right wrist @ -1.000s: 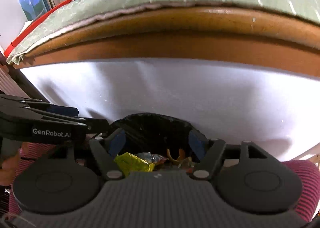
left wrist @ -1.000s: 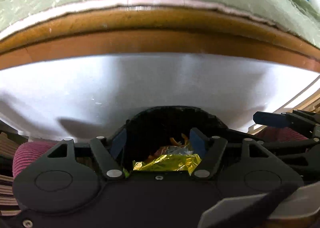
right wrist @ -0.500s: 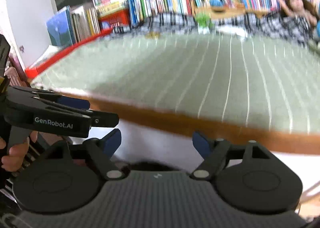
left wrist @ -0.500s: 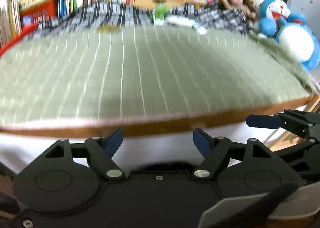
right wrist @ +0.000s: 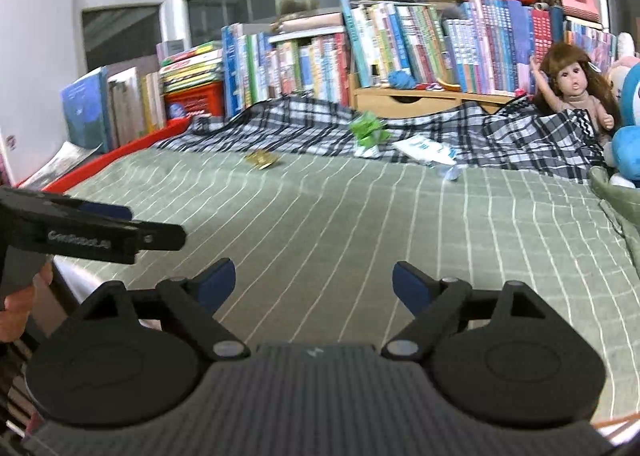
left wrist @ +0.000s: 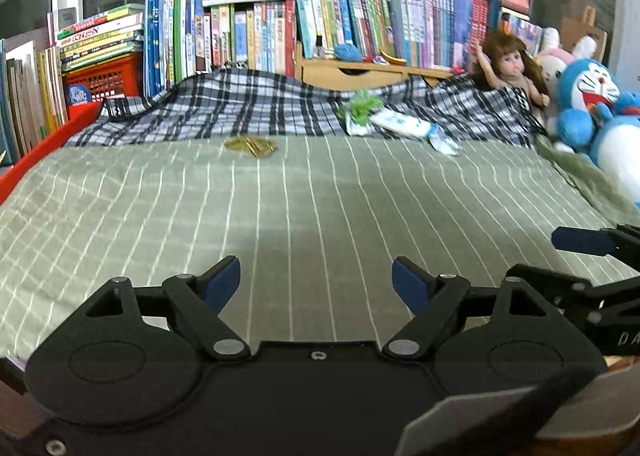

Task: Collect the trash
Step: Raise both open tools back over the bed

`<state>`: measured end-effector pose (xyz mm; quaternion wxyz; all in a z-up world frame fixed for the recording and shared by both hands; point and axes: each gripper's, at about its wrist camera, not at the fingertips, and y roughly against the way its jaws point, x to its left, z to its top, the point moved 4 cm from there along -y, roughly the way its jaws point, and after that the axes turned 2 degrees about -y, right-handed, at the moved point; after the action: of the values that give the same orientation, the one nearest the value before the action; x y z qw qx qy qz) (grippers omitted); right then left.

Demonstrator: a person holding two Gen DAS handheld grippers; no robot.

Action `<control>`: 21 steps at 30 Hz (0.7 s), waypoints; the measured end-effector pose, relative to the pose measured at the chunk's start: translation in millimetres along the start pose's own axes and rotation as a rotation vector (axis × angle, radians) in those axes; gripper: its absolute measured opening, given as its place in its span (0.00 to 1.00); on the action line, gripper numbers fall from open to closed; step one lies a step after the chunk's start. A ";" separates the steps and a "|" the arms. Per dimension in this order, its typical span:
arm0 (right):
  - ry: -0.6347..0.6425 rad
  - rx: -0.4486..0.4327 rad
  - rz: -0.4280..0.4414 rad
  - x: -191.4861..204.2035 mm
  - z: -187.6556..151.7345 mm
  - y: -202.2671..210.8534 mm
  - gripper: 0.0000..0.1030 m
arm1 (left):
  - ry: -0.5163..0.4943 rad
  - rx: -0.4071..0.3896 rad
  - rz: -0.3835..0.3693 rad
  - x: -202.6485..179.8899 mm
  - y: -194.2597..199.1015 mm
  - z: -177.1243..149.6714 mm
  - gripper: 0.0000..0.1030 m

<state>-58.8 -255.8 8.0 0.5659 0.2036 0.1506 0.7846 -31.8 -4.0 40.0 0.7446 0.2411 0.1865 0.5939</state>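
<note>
green white-striped bedspread [left wrist: 320,208], black-and-white plaid blanket [left wrist: 260,108], gold wrapper [left wrist: 251,146], blue-tipped tongs [left wrist: 316,280].

Green sheet [left wrist: 320,208] open; plaid blanket [left wrist: 256,108] blocks rear.

Green striped bedsheet [left wrist: 320,208] covers the foreground; plaid blanket [left wrist: 256,108] bunched at 12 o'clock; row of upright books [left wrist: 256,36] behind it; red crate [left wrist: 104,76] at 10 o'clock; doll [left wrist: 510,64] and blue plush toy [left wrist: 588,104] at 2 o'clock.
</note>
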 end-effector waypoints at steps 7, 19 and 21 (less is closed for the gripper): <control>-0.027 -0.028 -0.057 -24.2 25.6 -24.6 0.90 | -0.009 -0.040 0.021 8.5 -27.2 27.8 0.82; 0.022 -0.082 -0.167 -63.8 79.1 -83.4 1.00 | 0.086 -0.060 0.006 52.0 -101.7 82.6 0.87; 0.007 -0.068 -0.181 -74.2 85.5 -98.5 1.00 | 0.123 -0.037 0.007 65.6 -118.3 88.4 0.87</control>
<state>85.1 -294.8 25.5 0.6405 0.1671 0.1435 0.7357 126.7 26.6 43.9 0.7340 0.1909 0.2203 0.6134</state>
